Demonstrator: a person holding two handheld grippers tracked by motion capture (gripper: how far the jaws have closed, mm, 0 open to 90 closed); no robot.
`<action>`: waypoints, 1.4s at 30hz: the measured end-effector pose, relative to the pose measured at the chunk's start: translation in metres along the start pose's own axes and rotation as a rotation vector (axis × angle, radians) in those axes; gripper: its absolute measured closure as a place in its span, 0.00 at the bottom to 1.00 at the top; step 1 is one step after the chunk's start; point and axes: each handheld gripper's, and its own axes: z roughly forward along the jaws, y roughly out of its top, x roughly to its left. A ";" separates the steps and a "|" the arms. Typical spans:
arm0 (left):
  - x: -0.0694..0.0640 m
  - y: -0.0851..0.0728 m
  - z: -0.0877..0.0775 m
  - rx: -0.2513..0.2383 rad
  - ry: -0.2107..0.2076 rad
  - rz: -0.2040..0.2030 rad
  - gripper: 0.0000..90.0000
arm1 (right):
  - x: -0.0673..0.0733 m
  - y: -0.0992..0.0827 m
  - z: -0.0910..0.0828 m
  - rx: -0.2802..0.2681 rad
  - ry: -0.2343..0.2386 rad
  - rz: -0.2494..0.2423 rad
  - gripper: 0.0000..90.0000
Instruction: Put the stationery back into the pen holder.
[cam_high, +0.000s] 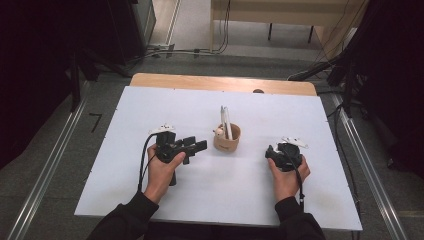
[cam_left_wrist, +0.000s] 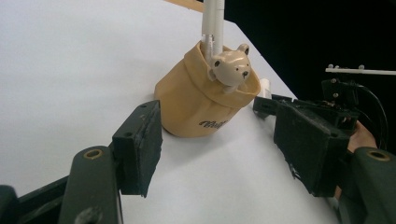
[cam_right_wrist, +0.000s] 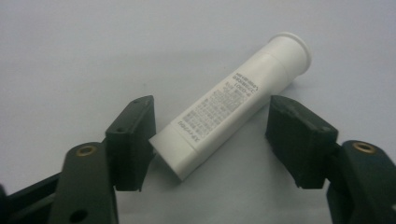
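a white plastic tube is straddled by the right gripper, jaws part open, left pad touching; the left gripper is held part open, empty, near the tan bear cup.

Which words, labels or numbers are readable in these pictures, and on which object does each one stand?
Tan cup: dark script lettering low on its side, starting with what looks like "Wa"; the rest is cut off by its curve.
White tube: a block of small black print runs along its side; too small and blurred to read.
Bear figure in the cup: no text.
White table: no text.
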 end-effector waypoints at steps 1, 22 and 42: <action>0.000 0.000 0.000 -0.001 -0.001 -0.002 0.37 | -0.001 0.000 0.000 -0.001 -0.001 0.004 0.41; -0.002 -0.001 0.001 0.005 -0.004 0.003 0.37 | -0.008 0.005 0.005 -0.012 -0.013 0.048 0.38; -0.002 -0.001 0.002 0.008 -0.008 0.002 0.37 | -0.017 0.008 0.007 -0.030 -0.021 0.073 0.76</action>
